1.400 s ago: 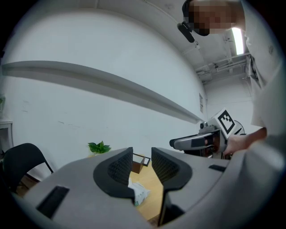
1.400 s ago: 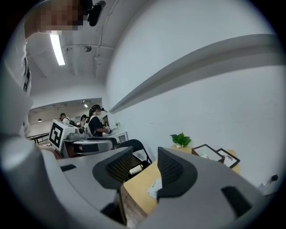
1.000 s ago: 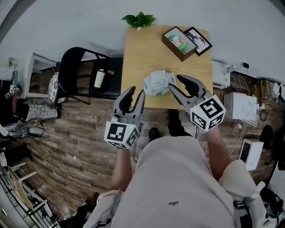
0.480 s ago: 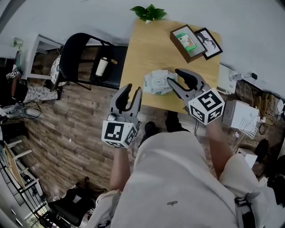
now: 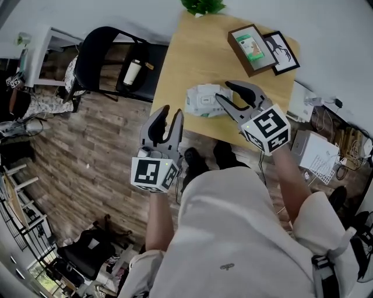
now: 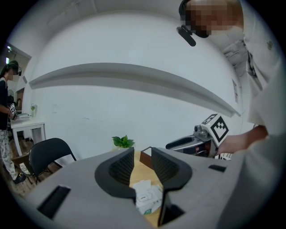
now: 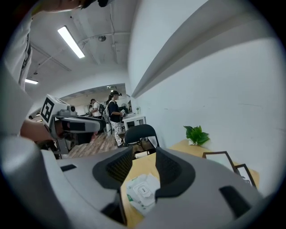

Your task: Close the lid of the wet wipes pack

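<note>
The right claw [image 5: 224,92] has its two jaws wide apart and holds nothing. Its tips are at the right side of the wet wipes pack [image 5: 204,99], and I cannot tell whether they touch it. In the right gripper view the pack [image 7: 142,191] shows low in the gap between the jaws. The left claw [image 5: 167,112] is also spread and empty. It hangs off the near left edge of the bench [image 5: 186,55], over the plank floor [image 5: 87,151] and apart from the pack.

There is one pack. It is white and lies near the front middle of the bench with its flap lid facing up. The lid looks flat, though I cannot tell if it is fully seated.

Two picture frames lie at the far right corner, a brown one [image 5: 252,49] and a black one [image 5: 281,52] just beside it, both well apart from the pack. One green plant [image 5: 203,6] stands at the far edge.

Left of the bench is one black chair [image 5: 102,58] with a single bottle [image 5: 132,72] lying on its seat. White boxes [image 5: 315,148] sit on the floor to the right. The right gripper view shows several people [image 7: 111,114] standing far back in the room.
</note>
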Motion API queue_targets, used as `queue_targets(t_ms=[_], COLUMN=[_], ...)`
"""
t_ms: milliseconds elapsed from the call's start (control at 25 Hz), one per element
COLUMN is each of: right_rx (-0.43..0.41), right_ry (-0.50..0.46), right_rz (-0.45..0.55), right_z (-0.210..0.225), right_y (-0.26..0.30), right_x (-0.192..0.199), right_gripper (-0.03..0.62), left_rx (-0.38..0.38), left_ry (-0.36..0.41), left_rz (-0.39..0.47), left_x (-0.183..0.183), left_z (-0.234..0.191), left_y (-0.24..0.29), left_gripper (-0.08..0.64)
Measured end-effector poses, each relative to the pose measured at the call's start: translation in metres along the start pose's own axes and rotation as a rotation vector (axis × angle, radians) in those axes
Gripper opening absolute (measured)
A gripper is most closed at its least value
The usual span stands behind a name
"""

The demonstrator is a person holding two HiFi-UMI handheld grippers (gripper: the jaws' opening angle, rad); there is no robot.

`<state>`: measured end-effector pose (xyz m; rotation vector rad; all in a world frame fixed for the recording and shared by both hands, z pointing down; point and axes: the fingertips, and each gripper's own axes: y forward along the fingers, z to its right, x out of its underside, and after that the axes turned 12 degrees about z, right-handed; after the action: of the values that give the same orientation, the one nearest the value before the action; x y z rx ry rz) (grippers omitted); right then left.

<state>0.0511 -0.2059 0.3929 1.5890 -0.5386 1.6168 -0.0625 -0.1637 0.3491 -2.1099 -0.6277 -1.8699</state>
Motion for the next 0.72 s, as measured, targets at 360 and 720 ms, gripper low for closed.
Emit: queue_targets(t_ms=[360,720], right_rx=[-0.058,-0.103], right_ry=[0.005,-0.005], right_rz=[-0.055,-0.074], right_z=[0.009,0.015], right_y=[0.017,0.034], right_x=[0.035,0.061], right_gripper=[0.152,0.133], left_rx=[-0.068,-0.103], left_ry=[-0.041,-0.064], left_rz=[0.006,-0.007], left_x=[0.021,0.039], left_z=[-0.003,-0.004], left_y=[-0.002,-0.005], left_gripper=[0.118,0.118])
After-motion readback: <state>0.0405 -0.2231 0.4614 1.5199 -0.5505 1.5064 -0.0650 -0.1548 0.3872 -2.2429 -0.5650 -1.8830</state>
